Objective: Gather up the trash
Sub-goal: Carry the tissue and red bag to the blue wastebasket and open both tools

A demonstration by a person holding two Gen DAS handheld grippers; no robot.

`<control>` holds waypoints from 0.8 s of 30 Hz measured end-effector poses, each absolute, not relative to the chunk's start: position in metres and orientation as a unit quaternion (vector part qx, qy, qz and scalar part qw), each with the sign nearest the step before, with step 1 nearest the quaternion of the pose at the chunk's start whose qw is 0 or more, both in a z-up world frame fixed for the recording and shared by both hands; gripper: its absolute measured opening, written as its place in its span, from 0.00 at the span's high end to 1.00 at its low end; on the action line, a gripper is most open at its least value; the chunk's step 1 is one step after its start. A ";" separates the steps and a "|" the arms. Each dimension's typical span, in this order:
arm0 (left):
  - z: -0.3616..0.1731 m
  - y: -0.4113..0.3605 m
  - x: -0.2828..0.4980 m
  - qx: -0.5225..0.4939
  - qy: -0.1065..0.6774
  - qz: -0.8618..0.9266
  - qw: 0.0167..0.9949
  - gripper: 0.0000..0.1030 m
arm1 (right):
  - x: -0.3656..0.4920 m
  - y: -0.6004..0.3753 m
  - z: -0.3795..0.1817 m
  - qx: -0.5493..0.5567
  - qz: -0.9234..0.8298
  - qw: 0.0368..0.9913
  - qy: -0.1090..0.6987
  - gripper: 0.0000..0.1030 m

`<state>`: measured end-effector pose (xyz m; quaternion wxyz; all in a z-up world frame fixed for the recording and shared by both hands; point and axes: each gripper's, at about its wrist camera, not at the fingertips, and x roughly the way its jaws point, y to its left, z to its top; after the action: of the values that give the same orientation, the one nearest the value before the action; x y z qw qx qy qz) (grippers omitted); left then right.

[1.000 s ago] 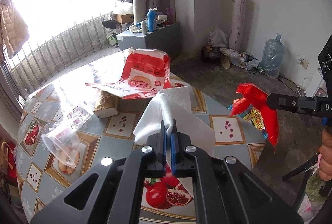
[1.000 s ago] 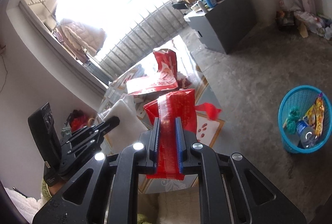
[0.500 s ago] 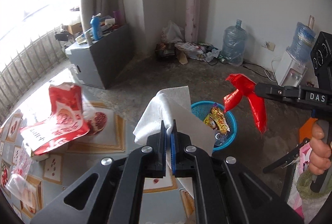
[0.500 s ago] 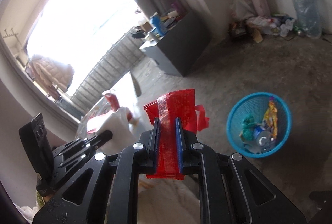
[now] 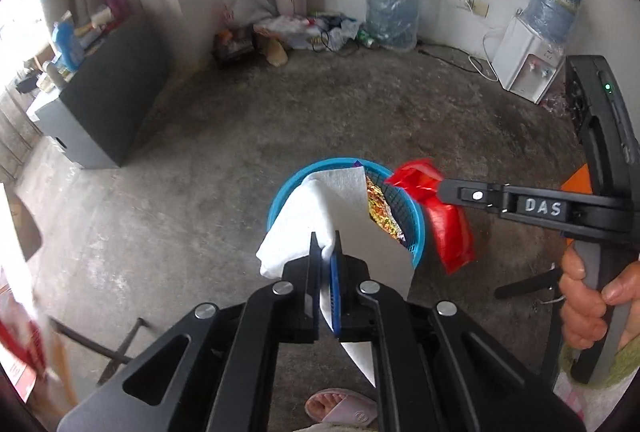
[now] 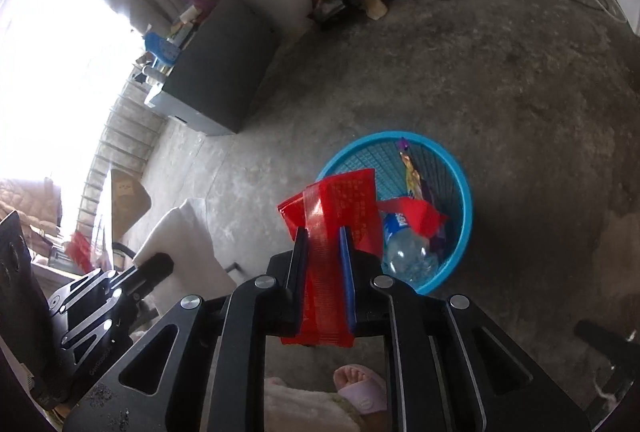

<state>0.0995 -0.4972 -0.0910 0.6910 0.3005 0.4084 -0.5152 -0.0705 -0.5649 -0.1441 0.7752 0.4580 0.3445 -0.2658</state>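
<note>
A white paper napkin point(image 5: 304, 216) is pinched in my left gripper point(image 5: 325, 238), which is shut on it and hangs over the near rim of a blue mesh basket point(image 5: 418, 232) on the floor. My right gripper point(image 6: 323, 232) holds a red plastic wrapper point(image 6: 340, 200) above the basket's left rim point(image 6: 464, 200). Its jaws are opening, and the wrapper still sits between the pads. In the left wrist view the right gripper point(image 5: 440, 188) reaches in from the right with the red wrapper point(image 5: 452, 228) dangling beside the basket. A plastic bottle point(image 6: 404, 252) and a snack wrapper point(image 5: 380, 208) lie inside.
Bare concrete floor surrounds the basket. A grey cabinet point(image 5: 104, 112) stands at the left, a water jug point(image 5: 394, 12) and a litter pile point(image 5: 296, 28) by the far wall, a water dispenser point(image 5: 528, 68) at the right. A slippered foot point(image 5: 340, 408) is below the grippers.
Both grippers swung away from the patterned table and down toward the floor. They now hang over the blue basket, each still carrying its piece of trash.
</note>
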 end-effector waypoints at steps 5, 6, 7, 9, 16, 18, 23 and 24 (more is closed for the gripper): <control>-0.123 -0.535 0.117 0.305 0.440 -0.486 0.691 0.73 | -0.046 -0.607 -0.189 0.475 -0.274 0.750 0.369 0.56; -0.125 -0.538 0.120 0.301 0.444 -0.476 0.697 0.71 | -0.043 -0.614 -0.201 0.484 -0.277 0.739 0.378 0.56; -0.124 -0.538 0.124 0.294 0.449 -0.469 0.702 0.70 | -0.047 -0.616 -0.206 0.492 -0.281 0.730 0.382 0.56; -0.121 -0.535 0.126 0.277 0.454 -0.468 0.706 0.66 | -0.051 -0.618 -0.213 0.507 -0.287 0.719 0.378 0.56; -0.099 -0.515 0.125 0.271 0.434 -0.466 0.722 0.59 | -0.076 -0.595 -0.193 0.515 -0.293 0.735 0.330 0.51; -0.089 -0.506 0.123 0.270 0.431 -0.465 0.725 0.58 | -0.080 -0.587 -0.182 0.507 -0.298 0.743 0.319 0.50; -0.054 -0.464 0.117 0.251 0.410 -0.459 0.746 0.48 | -0.083 -0.559 -0.148 0.469 -0.309 0.766 0.313 0.41; -0.047 -0.454 0.116 0.244 0.408 -0.458 0.751 0.47 | -0.083 -0.551 -0.142 0.462 -0.308 0.770 0.313 0.40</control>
<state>0.1164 -0.4543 -0.0475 0.7512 0.2437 0.4083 -0.4578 -0.0832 -0.5514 -0.1416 0.7702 0.4624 0.3128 -0.3084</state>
